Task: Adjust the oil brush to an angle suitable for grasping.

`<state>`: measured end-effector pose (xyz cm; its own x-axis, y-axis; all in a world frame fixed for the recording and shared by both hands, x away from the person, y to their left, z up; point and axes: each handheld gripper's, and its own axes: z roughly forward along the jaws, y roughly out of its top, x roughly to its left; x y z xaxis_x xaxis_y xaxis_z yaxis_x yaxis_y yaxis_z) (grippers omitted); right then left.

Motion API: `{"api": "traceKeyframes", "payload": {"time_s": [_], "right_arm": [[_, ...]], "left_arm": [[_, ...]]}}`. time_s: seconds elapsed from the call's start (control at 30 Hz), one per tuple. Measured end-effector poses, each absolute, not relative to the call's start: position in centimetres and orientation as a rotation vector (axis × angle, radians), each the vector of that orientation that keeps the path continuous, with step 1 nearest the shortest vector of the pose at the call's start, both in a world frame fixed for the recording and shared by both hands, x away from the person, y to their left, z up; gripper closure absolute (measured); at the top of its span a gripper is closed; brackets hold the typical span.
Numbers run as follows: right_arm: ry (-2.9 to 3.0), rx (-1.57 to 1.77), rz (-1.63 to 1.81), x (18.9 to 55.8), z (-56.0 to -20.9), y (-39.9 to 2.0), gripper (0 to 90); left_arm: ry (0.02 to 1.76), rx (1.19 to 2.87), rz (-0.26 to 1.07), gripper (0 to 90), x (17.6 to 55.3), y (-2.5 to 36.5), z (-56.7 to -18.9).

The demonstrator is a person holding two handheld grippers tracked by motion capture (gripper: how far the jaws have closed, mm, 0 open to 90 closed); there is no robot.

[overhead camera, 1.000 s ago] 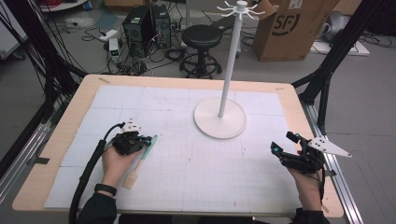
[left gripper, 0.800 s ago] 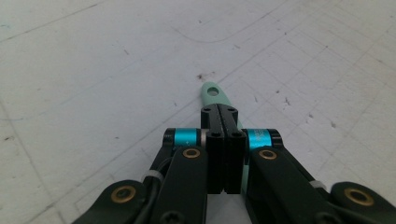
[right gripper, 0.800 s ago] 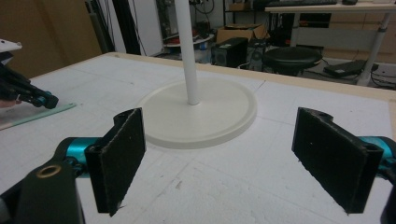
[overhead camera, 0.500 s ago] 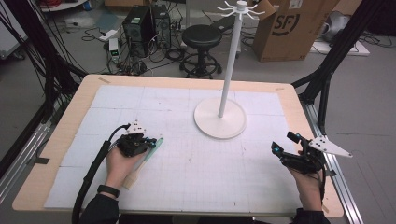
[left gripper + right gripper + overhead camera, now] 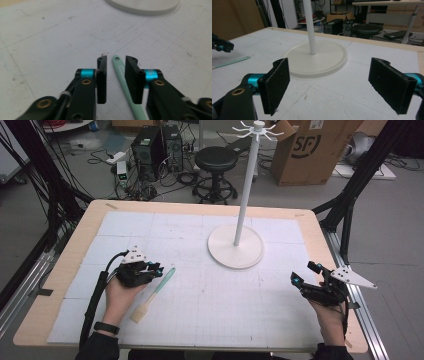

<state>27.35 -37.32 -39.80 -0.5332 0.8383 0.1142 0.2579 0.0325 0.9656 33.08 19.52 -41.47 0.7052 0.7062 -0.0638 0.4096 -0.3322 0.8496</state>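
Observation:
A brush (image 5: 161, 282) with a mint-green handle and a tan head lies flat on the white mat. My left gripper (image 5: 156, 268) hovers just over the handle's far end. In the left gripper view the handle (image 5: 122, 72) runs between the parted jaws of my left gripper (image 5: 116, 59), close to the right pad; the jaws have just been opening and do not press on it. My right gripper (image 5: 303, 273) rests at the mat's right side, open wide with nothing between its jaws, and it (image 5: 330, 62) faces the stand's round base (image 5: 312, 65).
A white stand with a round base (image 5: 235, 252) and a tall pole (image 5: 247, 185) topped by hooks rises at the middle back of the mat. The table's wooden rim (image 5: 65, 270) frames the mat. A stool, computers and a cardboard box sit beyond the table.
My left gripper's jaws have parted from the brush handle and the hand has lifted a little. The brush now lies free on the mat. The right hand has not moved.

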Motion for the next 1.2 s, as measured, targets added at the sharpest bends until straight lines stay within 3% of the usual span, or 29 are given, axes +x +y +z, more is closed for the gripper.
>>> {"api": "traceKeyframes", "payload": {"time_s": [0.03, 0.07, 0.13, 0.17, 0.2, 0.37, 0.7, 1.2], "right_arm": [[1.819, 1.116, 1.521, 27.3, -39.8, -37.3, 16.5], [1.819, 1.114, 1.52, 27.3, -39.9, -37.3, 16.5], [1.818, 1.123, 1.521, 27.3, -39.9, -37.4, 16.6], [1.818, 1.123, 1.521, 27.3, -39.9, -37.4, 16.6], [1.816, 1.127, 1.517, 27.3, -40.0, -37.5, 16.5], [1.824, 1.13, 1.512, 27.2, -40.1, -37.5, 16.5], [1.828, 1.139, 1.503, 27.3, -40.4, -37.6, 16.5], [1.836, 1.136, 1.491, 27.1, -40.5, -37.5, 16.5]], "left_arm": [[0.853, 1.967, 0.407, 54.2, 32.8, 19.8, -41.2], [0.847, 1.965, 0.421, 48.8, 32.5, 20.0, -40.9], [0.816, 1.954, 0.431, 40.7, 31.9, 20.5, -40.3], [0.805, 1.946, 0.439, 40.7, 31.6, 20.7, -40.0], [0.797, 1.927, 0.444, 34.1, 31.3, 20.9, -39.7], [0.766, 1.798, 0.471, 31.3, 29.5, 22.5, -39.2], [0.796, 1.714, 0.486, 26.8, 27.7, 26.5, -41.1], [0.782, 1.703, 0.493, 22.9, 27.3, 27.8, -41.0]]}}
